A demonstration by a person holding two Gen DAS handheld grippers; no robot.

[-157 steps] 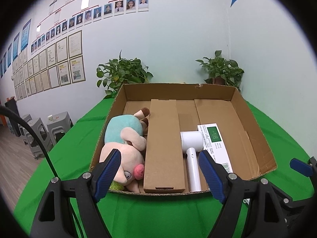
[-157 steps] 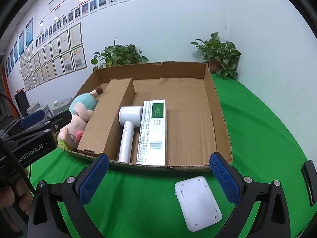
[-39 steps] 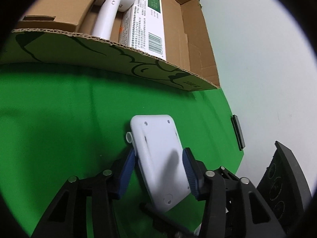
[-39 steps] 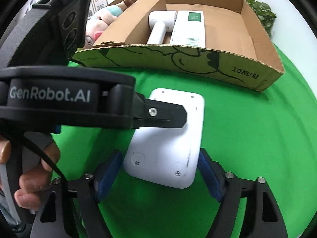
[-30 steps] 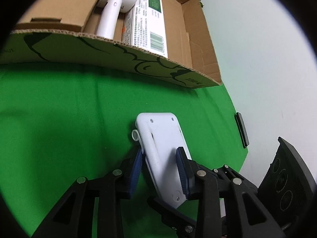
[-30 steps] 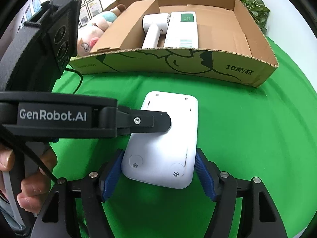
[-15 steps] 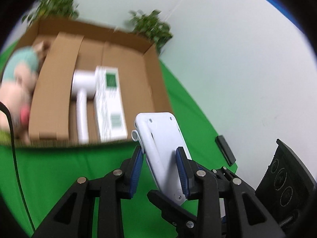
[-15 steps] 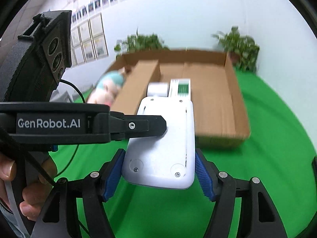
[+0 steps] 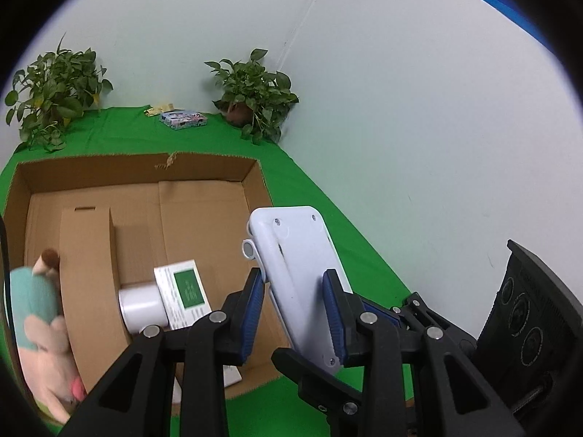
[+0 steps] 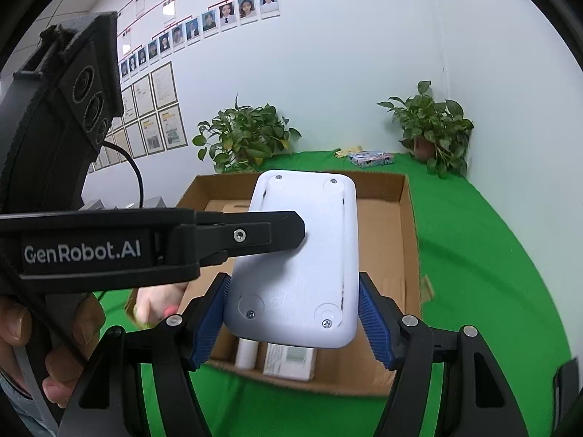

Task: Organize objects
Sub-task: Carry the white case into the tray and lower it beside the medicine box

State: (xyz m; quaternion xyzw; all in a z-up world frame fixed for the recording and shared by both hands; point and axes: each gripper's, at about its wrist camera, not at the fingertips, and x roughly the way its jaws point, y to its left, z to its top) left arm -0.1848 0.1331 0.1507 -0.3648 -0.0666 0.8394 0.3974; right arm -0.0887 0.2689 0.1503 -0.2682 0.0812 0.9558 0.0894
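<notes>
Left wrist view shows my left tongs (image 9: 293,307) pinching a white gadget (image 9: 297,273) by its thin edges, with both blue pads tight on it. Right wrist view shows my right tongs (image 10: 293,322) set wide around the same gadget (image 10: 295,258); the left pad (image 10: 209,322) touches its side, but I cannot tell if the right pad (image 10: 373,322) does. The gadget is up in the air, over the front of the box (image 10: 408,218). In the box lie a plush toy (image 9: 40,313), a brown carton (image 9: 89,276), a white dryer (image 9: 140,304) and a white pack (image 9: 184,293) with a green patch. The box sits on a green cloth (image 10: 492,255). Two plants (image 10: 244,136) stand at the back by the pale wall. Framed papers (image 10: 160,120) and small photos hang on the left wall.
</notes>
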